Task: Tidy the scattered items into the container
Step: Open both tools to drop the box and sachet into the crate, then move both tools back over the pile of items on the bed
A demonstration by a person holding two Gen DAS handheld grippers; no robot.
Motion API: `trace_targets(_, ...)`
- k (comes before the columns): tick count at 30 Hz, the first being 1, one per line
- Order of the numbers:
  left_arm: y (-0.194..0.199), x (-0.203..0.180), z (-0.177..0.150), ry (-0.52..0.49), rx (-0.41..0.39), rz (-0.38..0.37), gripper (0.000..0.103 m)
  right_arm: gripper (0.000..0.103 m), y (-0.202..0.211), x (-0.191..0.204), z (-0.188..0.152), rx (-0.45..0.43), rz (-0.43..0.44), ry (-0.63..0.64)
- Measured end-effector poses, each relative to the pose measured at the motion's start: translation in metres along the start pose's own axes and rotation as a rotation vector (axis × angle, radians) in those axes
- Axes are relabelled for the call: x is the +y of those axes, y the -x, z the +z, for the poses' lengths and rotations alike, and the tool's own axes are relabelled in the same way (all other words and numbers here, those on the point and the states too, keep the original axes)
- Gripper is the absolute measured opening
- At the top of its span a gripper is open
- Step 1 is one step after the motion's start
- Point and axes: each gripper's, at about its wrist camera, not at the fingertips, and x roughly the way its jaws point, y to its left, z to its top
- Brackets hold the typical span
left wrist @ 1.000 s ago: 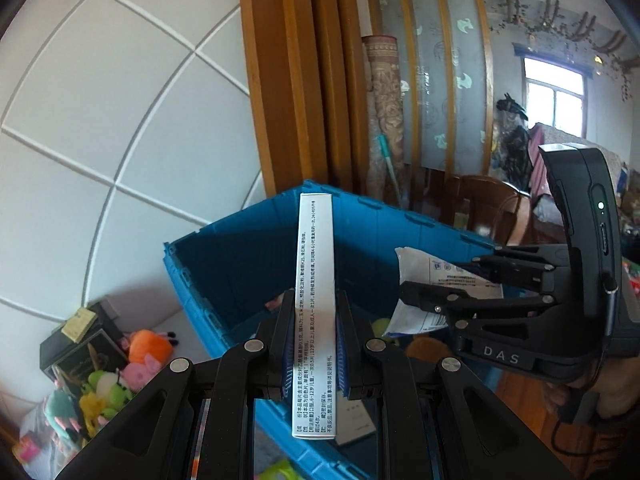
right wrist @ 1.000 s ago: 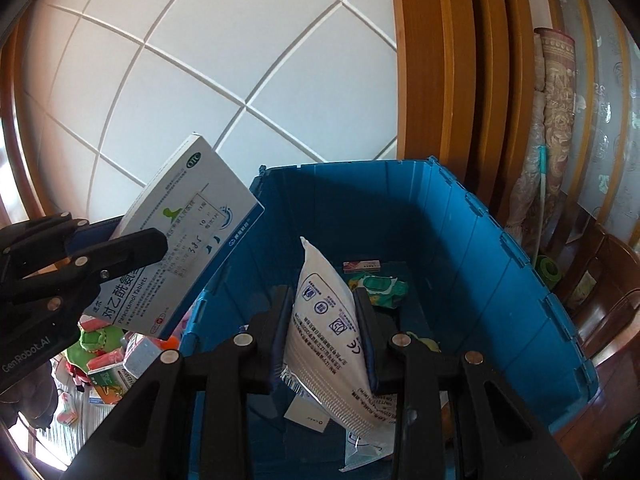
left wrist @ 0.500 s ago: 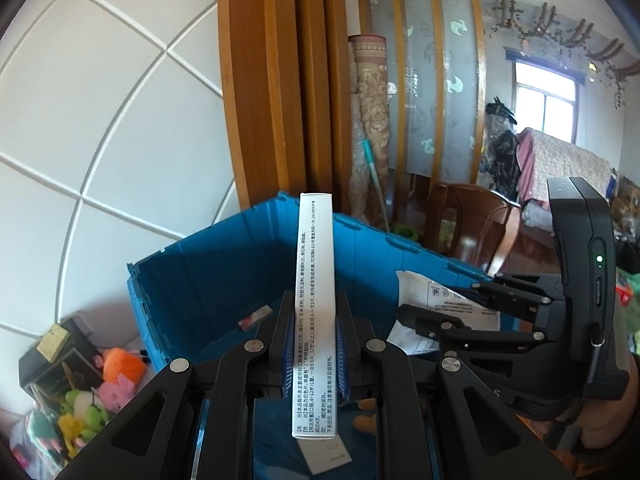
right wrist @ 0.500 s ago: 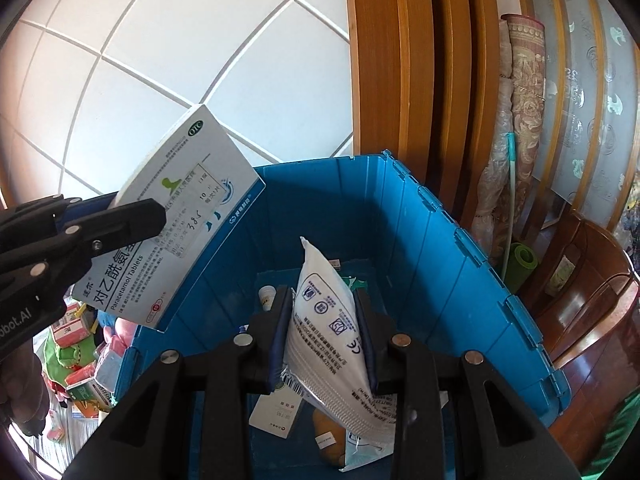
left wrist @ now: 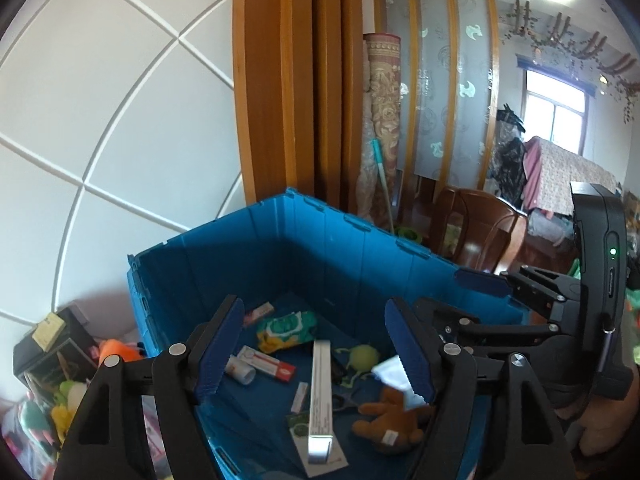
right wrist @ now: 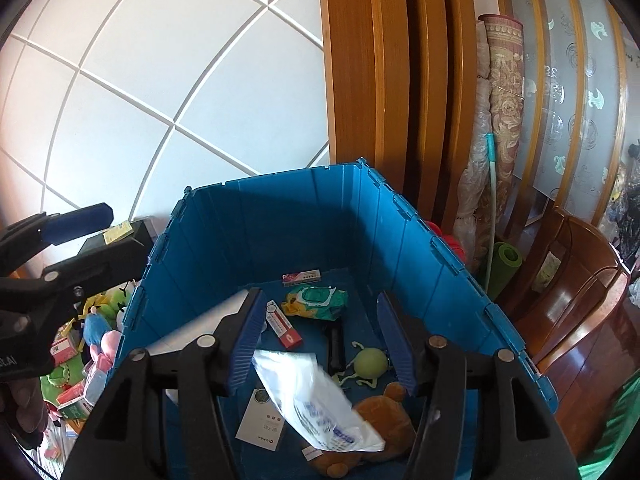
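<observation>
White-tiled wall backs the blue crate [right wrist: 304, 216], above which both the left gripper [left wrist: 316, 344] and right gripper [right wrist: 320, 340] are opening, nothing pressed between their pads, while the box's [left wrist: 320, 396] and pouch's [right wrist: 316, 404] print blurs unreadably.

A white panelled wall [left wrist: 120, 128] crossed by raised lines fills the far left. Right of it stand orange wooden door frames [left wrist: 288, 80], then a rolled patterned carpet [left wrist: 380, 120] leaning upright beside frosted glass panels [left wrist: 436, 92]. A dark wooden chair [left wrist: 480, 228] sits to the right, with a bright window [left wrist: 554, 108] far behind it. A green rolled mat [right wrist: 502, 270] lies near the carpet's foot.
</observation>
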Motion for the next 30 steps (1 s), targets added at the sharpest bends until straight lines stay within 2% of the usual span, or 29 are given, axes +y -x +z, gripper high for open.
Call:
trace_targets(9, 0.002, 0.002, -0.004, -0.002, 0.005, 0.006, 0.073, 0.057, 0.002, -0.002, -0.003, 0.006, -0.009, -0.006)
trace_targets(19, 0.022, 0.014, -0.017, 0.021, -0.007, 0.034, 0.073, 0.057, 0.011, 0.010, -0.006, -0.004, 0.007, 0.017)
trace_targets(30, 0.063, 0.040, -0.054, 0.088, -0.017, 0.084, 0.073, 0.057, 0.027, 0.053, -0.018, 0.006, 0.055, 0.077)
